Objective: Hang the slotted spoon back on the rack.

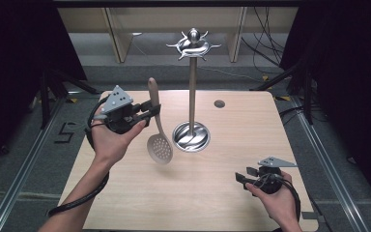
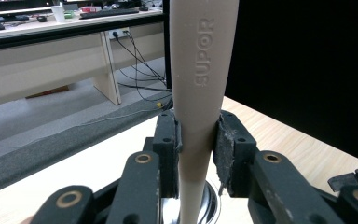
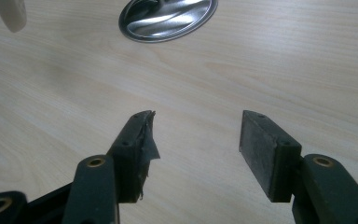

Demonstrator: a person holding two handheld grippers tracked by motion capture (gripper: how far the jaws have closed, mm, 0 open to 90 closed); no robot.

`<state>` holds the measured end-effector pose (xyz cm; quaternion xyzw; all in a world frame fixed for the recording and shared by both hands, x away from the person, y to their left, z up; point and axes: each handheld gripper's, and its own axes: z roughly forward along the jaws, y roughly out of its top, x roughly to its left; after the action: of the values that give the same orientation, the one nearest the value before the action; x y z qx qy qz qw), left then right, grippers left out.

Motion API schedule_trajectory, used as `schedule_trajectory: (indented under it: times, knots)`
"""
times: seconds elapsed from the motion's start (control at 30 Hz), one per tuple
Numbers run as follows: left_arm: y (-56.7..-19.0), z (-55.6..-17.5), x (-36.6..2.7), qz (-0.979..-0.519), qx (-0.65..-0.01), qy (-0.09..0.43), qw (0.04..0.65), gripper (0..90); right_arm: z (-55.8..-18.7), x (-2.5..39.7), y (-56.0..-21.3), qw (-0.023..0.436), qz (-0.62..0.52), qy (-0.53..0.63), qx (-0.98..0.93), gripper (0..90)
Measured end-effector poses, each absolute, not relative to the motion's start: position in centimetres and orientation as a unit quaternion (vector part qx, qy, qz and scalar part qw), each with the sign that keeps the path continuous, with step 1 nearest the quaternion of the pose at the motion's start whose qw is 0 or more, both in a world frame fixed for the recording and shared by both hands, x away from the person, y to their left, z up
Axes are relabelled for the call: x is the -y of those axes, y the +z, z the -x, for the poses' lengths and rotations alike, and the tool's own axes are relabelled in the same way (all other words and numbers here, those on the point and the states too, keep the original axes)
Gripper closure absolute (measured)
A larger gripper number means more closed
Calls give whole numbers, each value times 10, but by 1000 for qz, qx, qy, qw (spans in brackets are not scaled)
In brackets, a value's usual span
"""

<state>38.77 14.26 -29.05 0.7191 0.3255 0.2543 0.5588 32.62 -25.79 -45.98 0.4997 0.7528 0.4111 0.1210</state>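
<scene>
Beige slotted spoon is clamped by its handle in my left tongs, aloft beside the steel utensil stand; hanging remains, right tongs gaping idle over the bench.

One word can be read: "SUPOR", in raised letters pressed into the beige handle of the slotted spoon. In the left gripper view the letters run along the handle, from low to high, just above the place where the left hand-held gripper clamps it. On the floor at the left of the surface, in the high view, there are black marks that look like a "5", but this is not sure
</scene>
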Motion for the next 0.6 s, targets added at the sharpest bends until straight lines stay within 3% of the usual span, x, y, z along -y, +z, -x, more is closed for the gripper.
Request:
schedule_trajectory:
  times: [0.6]
  knots:
    - [-284, -402, -128, -723, -319, 257, 556, 710, -324, 257, -458, 123, -508, 412, -746, 450]
